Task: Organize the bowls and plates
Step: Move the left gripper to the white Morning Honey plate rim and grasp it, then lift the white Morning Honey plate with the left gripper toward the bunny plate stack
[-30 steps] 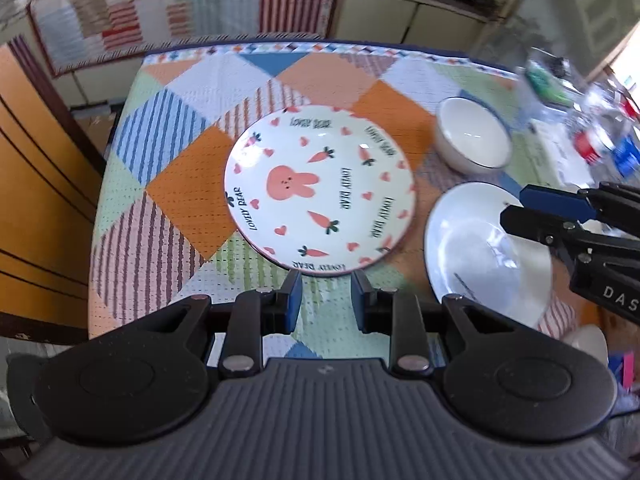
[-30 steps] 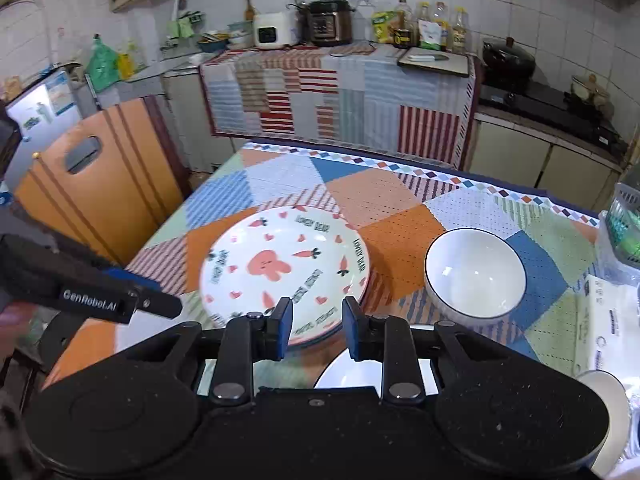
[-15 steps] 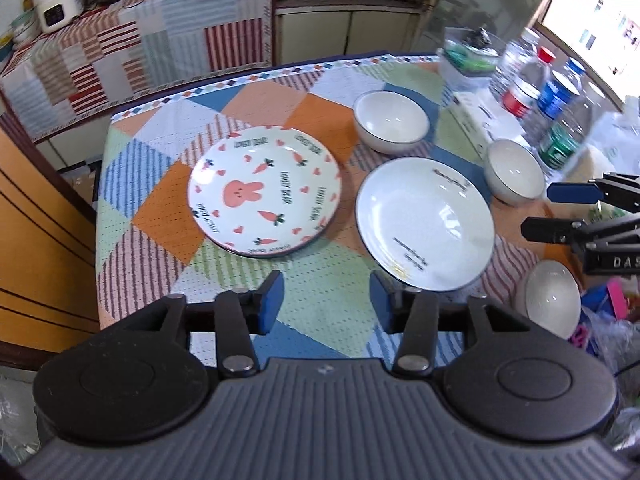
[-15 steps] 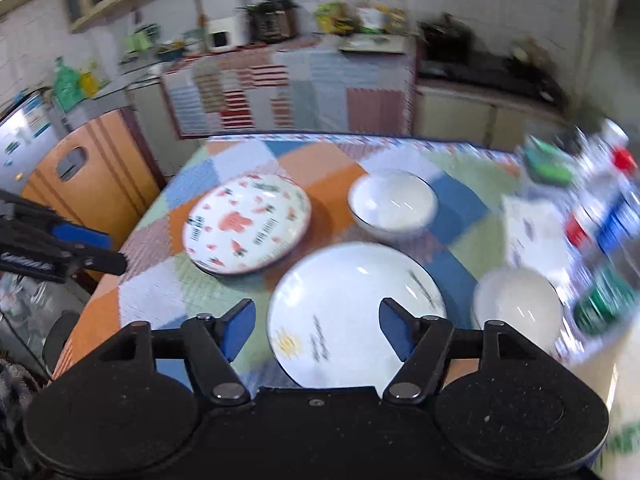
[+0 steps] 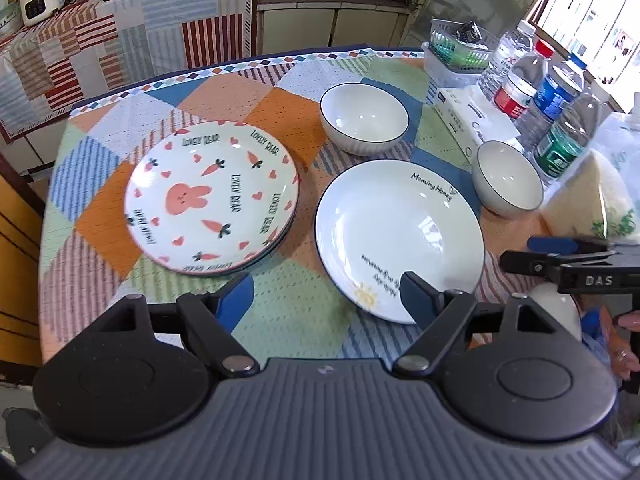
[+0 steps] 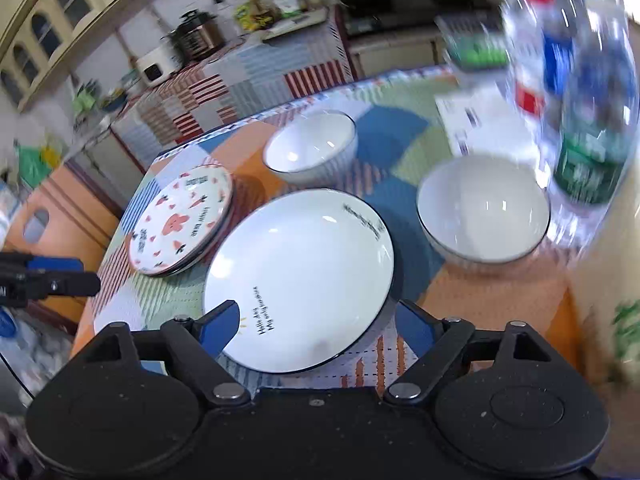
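A bunny-and-carrot plate (image 5: 212, 196) lies on top of another plate at the table's left. A white plate with black lettering (image 5: 398, 236) lies to its right. Two white bowls stand behind: one far (image 5: 364, 118), one at right (image 5: 506, 178). A third bowl (image 5: 556, 308) shows partly at the near right edge. My left gripper (image 5: 328, 300) is open and empty above the near table edge. My right gripper (image 6: 316, 320) is open, its jaws either side of the white plate's (image 6: 300, 276) near rim. It also shows in the left wrist view (image 5: 536, 252).
Several water bottles (image 5: 556, 108), a white box (image 5: 472, 120) and a plastic basket (image 5: 456, 48) crowd the table's right side. A wooden chair (image 6: 52, 220) stands at the left. A cloth-covered counter (image 5: 100, 40) with appliances lies behind the table.
Both grippers have opened wider. The left gripper drew back from the bunny plate. The right gripper moved right, over the white plate's near rim.
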### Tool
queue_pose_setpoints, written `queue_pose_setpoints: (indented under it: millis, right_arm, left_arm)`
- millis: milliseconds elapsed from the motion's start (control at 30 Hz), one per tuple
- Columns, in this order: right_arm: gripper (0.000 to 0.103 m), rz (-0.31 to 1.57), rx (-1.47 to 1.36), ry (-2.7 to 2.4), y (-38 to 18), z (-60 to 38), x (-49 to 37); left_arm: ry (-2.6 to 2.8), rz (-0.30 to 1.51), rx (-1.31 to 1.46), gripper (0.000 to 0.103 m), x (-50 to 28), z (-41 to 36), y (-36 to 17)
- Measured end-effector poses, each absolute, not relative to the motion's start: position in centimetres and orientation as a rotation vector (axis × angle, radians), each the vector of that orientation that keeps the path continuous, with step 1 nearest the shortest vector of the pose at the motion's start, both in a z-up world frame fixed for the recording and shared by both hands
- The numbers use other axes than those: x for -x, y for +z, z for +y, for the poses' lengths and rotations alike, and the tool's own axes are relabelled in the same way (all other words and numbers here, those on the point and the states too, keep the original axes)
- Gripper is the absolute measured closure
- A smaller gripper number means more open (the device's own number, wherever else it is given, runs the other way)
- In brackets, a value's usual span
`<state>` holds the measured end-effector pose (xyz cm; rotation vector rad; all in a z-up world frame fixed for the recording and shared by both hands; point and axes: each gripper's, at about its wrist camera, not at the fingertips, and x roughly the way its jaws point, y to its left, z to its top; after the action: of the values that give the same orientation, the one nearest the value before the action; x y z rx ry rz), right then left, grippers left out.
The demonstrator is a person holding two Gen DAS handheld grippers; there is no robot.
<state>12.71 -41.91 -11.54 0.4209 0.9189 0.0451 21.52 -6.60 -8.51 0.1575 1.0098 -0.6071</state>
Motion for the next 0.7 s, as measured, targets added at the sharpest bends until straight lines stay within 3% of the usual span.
queue_pose_setpoints:
  millis: [233,400,500,667,700]
  right_arm:
    - [0.026,0.968,-0.504,0.016,-16.2,-43.3,-14.9]
    - [0.043,1.009,-0.527,-0.009,-18.2,-43.5,-16.0]
    - [0.055,1.007,-0.562,0.016,-18.8,-43.4,-16.2]
    - [0.082,1.028,-0.508,0.007,-19.4,-42.8,-16.5]
    - [0.082,1.027,-0.497,0.007,-19.3,-42.9,-16.4]
  left_arm:
    - [-0.580,0.977,-0.182,0.016,-22.1,-9.2,-13.2]
    - [-0.531,0.954,-0.138,0.019,-23.4,-10.1,-16.2]
    - [-0.539,1.038,-0.071,0.030,-24.9,-10.0,-18.1]
    - [-0.537,1.107,-0.017,0.061,-25.8,-9.4,-20.1]
    - [-0.557,1.095,-0.004,0.064,-25.8,-9.2,-20.2]
